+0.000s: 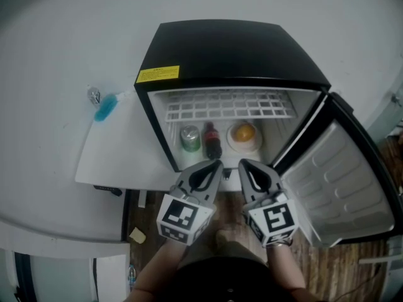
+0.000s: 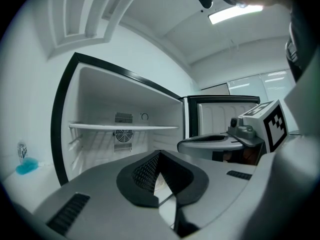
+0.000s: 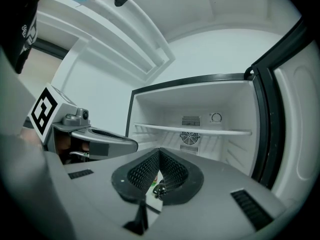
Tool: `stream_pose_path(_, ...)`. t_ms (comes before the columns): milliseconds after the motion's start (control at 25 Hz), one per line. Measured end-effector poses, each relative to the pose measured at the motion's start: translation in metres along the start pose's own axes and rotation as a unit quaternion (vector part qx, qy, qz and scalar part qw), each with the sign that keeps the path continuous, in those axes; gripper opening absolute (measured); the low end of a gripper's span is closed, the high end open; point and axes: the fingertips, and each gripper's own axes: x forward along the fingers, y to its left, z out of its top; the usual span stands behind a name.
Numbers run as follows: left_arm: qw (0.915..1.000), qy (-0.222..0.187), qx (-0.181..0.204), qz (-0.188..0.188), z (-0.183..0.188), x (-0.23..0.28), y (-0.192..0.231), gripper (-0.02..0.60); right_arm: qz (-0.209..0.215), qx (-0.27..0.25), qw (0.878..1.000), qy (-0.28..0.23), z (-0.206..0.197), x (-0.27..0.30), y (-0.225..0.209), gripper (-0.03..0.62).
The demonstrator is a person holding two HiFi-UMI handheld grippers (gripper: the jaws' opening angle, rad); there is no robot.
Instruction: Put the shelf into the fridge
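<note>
Facing the open mini fridge (image 1: 233, 49), left claw (image 1: 216, 165) and right claw (image 1: 244, 164) sit pressed together, empty; the wire shelf (image 1: 230, 104) lies straight ahead — seated crosswise inside, equally near both.

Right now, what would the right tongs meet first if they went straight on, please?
Most likely the bottle inside the fridge, under the shelf: it shows just past the shut right tongs. Depth is unclear.
</note>
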Motion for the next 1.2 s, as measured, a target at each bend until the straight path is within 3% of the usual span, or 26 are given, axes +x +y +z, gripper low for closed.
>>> stream_pose_path(1200, 0.9999, 0.006, -0.011, -0.009, -0.005, 0.017, 0.005, 0.006, 0.015, -0.025, 1.000, 0.002, 0.002, 0.016, -0.004, 0.008)
